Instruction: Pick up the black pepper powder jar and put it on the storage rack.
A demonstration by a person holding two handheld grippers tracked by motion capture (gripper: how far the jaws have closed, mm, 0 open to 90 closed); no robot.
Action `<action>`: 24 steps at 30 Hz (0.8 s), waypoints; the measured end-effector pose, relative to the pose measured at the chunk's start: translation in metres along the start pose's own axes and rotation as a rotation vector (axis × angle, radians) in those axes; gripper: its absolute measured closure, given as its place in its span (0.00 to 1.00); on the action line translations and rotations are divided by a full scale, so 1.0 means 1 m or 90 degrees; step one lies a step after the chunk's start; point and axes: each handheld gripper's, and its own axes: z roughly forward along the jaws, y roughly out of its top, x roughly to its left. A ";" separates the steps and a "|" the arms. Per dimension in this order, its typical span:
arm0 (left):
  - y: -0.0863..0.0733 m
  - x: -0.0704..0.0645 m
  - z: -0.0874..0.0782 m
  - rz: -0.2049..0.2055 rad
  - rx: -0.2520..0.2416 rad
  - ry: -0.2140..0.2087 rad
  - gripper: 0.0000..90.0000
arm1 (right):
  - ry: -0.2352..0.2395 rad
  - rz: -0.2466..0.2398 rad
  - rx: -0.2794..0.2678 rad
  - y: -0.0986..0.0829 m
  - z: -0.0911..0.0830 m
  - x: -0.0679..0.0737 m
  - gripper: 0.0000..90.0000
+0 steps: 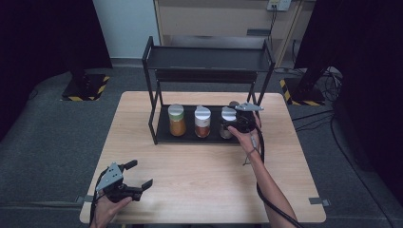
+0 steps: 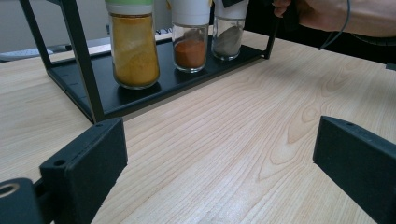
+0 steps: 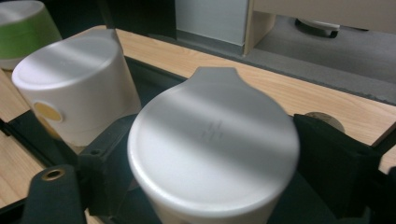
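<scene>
Standing on the lower shelf of a black two-tier rack (image 1: 154,118) at the far side of the wooden table (image 1: 204,180), three spice jars sit in a row: one with yellow powder (image 1: 177,120) at the left, one with orange-red powder (image 1: 202,122) in the middle, and a grey-filled jar (image 1: 227,122) at the right end. Around that last jar the right gripper (image 1: 236,124) is set, its jaws standing on either side of the white cap; in the right gripper view the cap (image 3: 212,144) sits between the two black jaws, which lie against or just beside its sides, though I cannot tell whether they actually press on it. The middle jar's white cap (image 3: 77,88) stands just beside it, and a green-rimmed cap (image 3: 25,28) farther along. The left gripper (image 1: 138,176) rests well apart from the rack, near the table's front left edge, jaws spread wide with only bare wood between them.
</scene>
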 end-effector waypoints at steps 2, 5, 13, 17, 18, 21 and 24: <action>0.000 0.000 0.000 0.000 0.000 0.000 0.02 | -0.002 0.005 0.001 0.001 -0.001 -0.001 0.17; 0.000 0.000 0.000 0.000 -0.001 0.000 0.02 | -0.001 -0.004 0.001 0.002 -0.002 -0.001 0.15; 0.000 0.000 0.000 0.001 0.000 0.000 0.02 | 0.000 -0.006 -0.016 0.008 -0.011 -0.001 0.10; 0.001 0.000 0.000 0.002 0.001 0.000 0.02 | 0.004 -0.004 -0.024 0.015 -0.018 -0.002 0.08; 0.001 -0.001 0.000 0.002 0.001 0.000 0.02 | 0.005 -0.003 -0.025 0.016 -0.020 -0.003 0.08; 0.001 -0.001 0.000 0.002 0.002 0.000 0.02 | 0.013 -0.006 -0.031 0.021 -0.026 -0.004 0.07; 0.001 -0.001 0.000 0.002 0.002 0.000 0.02 | 0.017 -0.011 -0.039 0.025 -0.032 -0.003 0.07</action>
